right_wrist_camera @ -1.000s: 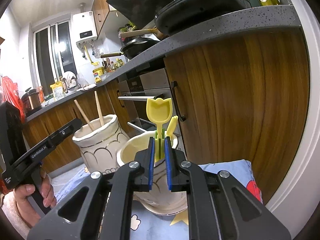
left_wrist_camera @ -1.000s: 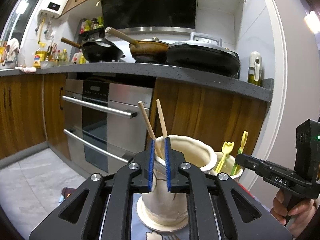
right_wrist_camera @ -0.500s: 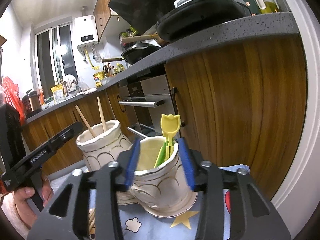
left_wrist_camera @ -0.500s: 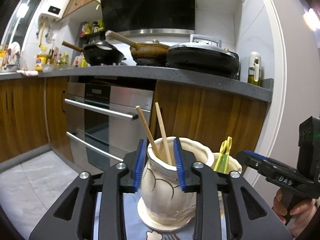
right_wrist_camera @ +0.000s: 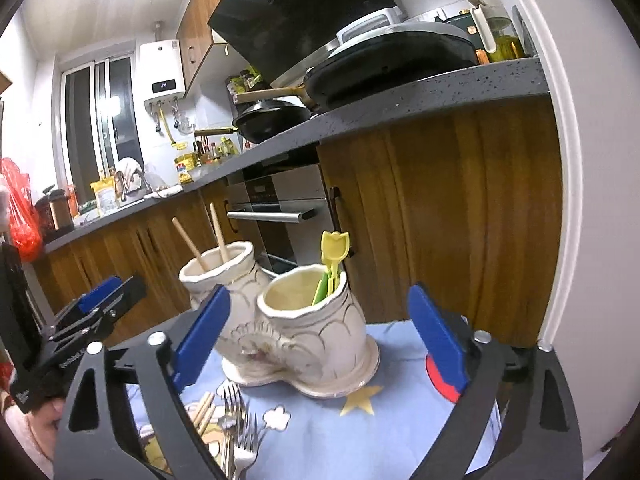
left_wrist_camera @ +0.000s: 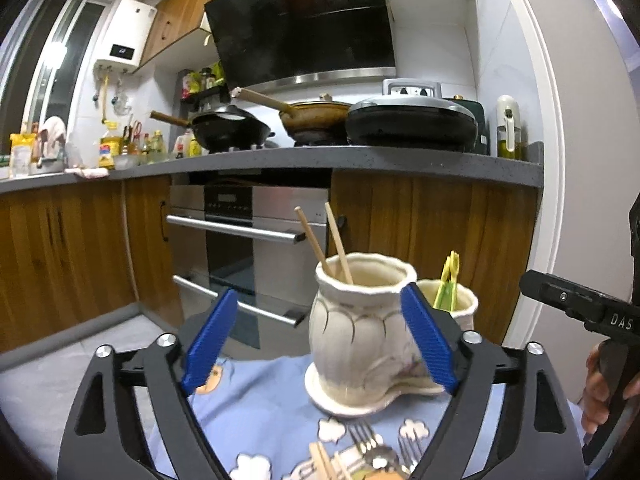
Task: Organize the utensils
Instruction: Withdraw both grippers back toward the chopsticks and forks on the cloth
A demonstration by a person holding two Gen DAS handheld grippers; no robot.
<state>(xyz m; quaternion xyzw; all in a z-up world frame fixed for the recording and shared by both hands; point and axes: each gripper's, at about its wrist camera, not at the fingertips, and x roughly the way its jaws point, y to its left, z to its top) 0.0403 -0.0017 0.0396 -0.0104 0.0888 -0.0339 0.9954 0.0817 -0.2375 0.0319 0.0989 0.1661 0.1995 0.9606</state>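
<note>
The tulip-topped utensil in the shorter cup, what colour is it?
Yellow, with a green utensil beside it. The tulip-topped utensil shows best in the right wrist view.

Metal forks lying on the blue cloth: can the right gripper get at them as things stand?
Probably yes. The metal forks lie uncovered on the blue cartoon-print cloth, just below the right gripper, whose fingers are opening with nothing between them. The wooden chopsticks beside them are the only crowding.

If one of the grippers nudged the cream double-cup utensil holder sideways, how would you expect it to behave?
The holder looks like glazed ceramic, so it is probably heavy and brittle. Its two joined cups share one wide base, so it would likely slide on the blue cloth rather than tip. The chopsticks standing loose in it may rattle.
</note>
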